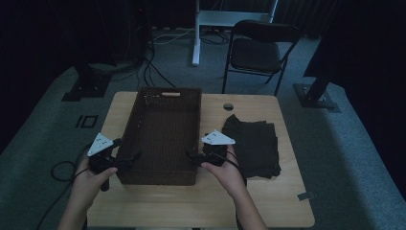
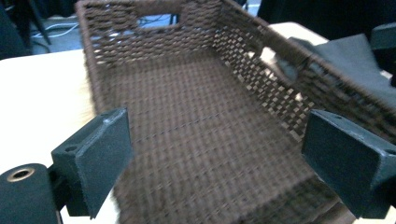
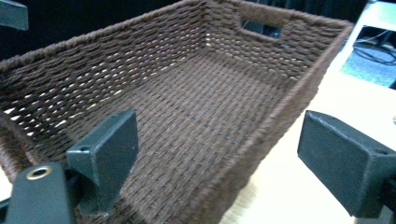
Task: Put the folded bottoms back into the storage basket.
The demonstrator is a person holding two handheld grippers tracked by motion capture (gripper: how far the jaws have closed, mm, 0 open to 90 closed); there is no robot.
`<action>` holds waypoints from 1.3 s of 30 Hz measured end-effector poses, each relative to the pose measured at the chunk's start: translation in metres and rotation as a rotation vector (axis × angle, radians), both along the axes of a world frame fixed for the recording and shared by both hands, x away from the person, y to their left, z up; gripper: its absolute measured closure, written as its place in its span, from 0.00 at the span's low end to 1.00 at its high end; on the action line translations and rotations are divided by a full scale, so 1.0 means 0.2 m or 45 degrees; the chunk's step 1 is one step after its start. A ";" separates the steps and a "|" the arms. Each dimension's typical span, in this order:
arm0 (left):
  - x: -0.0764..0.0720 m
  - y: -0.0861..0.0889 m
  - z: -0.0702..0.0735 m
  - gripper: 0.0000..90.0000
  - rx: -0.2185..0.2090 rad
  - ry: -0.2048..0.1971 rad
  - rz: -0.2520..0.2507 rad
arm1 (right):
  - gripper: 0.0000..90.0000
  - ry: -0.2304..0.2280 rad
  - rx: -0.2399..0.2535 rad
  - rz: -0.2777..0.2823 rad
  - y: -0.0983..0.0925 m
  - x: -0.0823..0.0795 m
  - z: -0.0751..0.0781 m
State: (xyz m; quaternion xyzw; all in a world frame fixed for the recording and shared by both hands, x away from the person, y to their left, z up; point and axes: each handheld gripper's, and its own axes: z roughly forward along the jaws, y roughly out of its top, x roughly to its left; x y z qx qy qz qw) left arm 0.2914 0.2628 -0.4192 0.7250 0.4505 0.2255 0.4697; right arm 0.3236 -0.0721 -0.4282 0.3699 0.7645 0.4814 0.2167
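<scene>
Basket: an empty brown woven basket sits lengthwise on the tabletop, its near end toward the person.
Left gripper: at the basket's near left corner; its fingers stand wide apart, gripping nothing, with the left wall between them.
Right gripper: at the near right corner, fingers likewise spread wide around the right wall, empty.
Why so: one gripper per side suits steadying or shifting the basket evenly, I judge.
Dark cloth: folded just right of the basket, within easy reach.
</scene>
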 end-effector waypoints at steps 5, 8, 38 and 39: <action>0.02 -0.06 0.03 0.10 -0.016 -0.023 -0.019 | 0.14 -0.011 -0.006 -0.016 -0.06 0.00 0.03; 0.03 -0.11 0.04 0.10 -0.018 -0.029 -0.043 | 0.14 -0.033 -0.018 -0.030 -0.10 0.00 0.04; 0.16 -0.50 0.06 0.11 -0.052 -0.094 -0.208 | 0.14 -0.077 -0.011 -0.233 -0.53 -0.02 0.07; 0.17 -0.51 0.06 0.11 -0.052 -0.093 -0.218 | 0.14 -0.076 -0.010 -0.238 -0.54 -0.02 0.07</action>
